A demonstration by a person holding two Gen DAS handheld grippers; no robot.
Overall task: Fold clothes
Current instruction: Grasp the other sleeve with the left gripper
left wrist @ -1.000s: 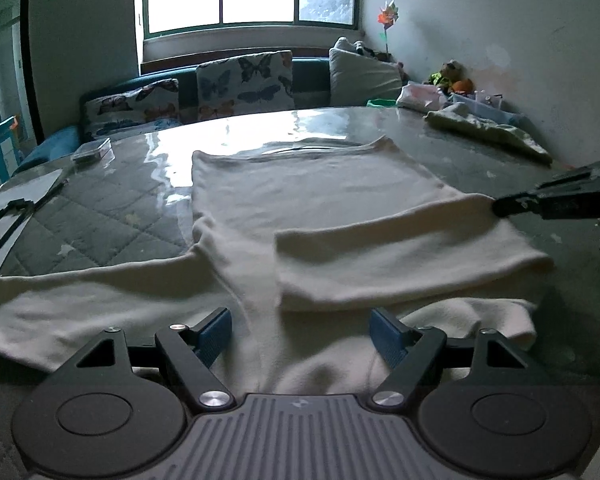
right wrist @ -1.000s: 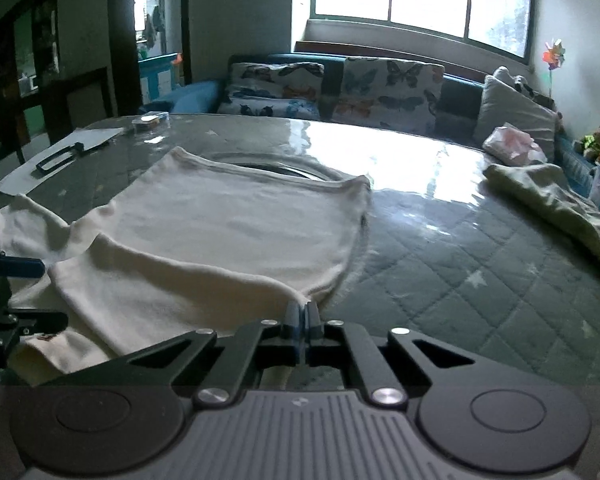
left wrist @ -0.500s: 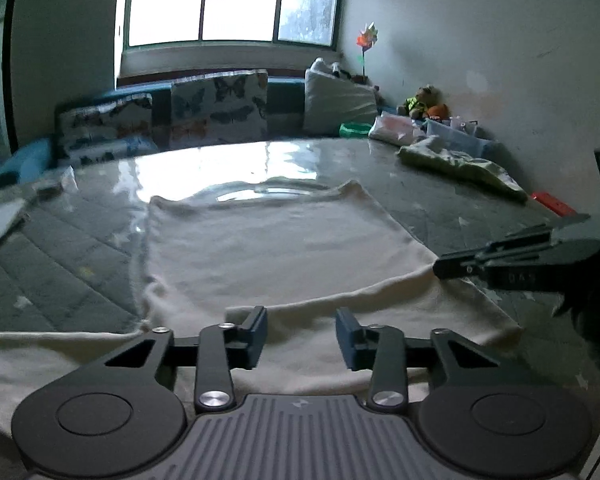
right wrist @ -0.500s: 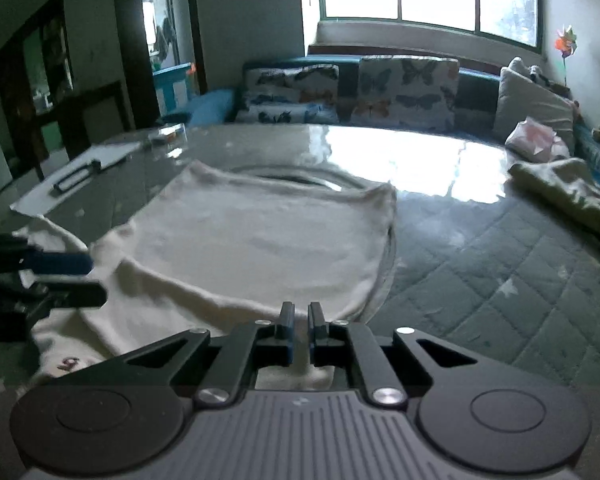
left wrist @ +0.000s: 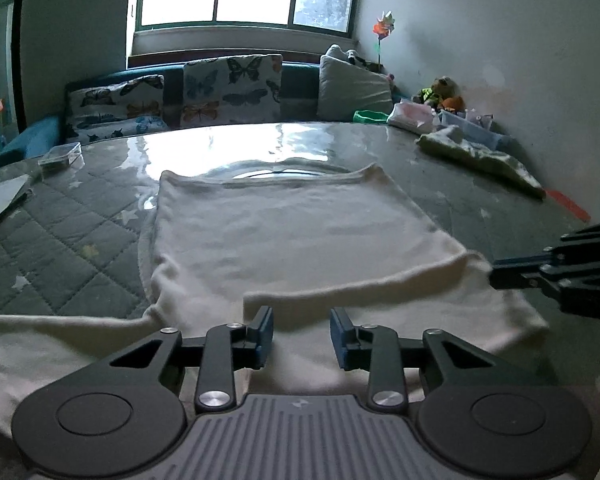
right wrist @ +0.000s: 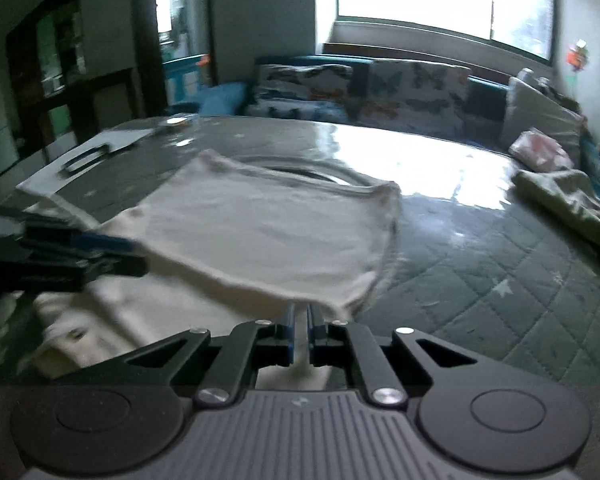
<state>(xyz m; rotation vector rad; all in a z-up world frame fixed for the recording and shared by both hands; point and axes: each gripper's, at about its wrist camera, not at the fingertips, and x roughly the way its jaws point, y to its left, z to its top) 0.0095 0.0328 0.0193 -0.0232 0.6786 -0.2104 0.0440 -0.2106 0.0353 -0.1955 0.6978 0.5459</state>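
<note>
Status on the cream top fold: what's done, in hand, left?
Done: one sleeve lies folded across the cream top. In hand: the right tool is shut on that sleeve's edge; the left tool has just been closing over the near edge, pads not visibly pressing yet. Left: the other sleeve is spread on the table, the body unfolded.
</note>
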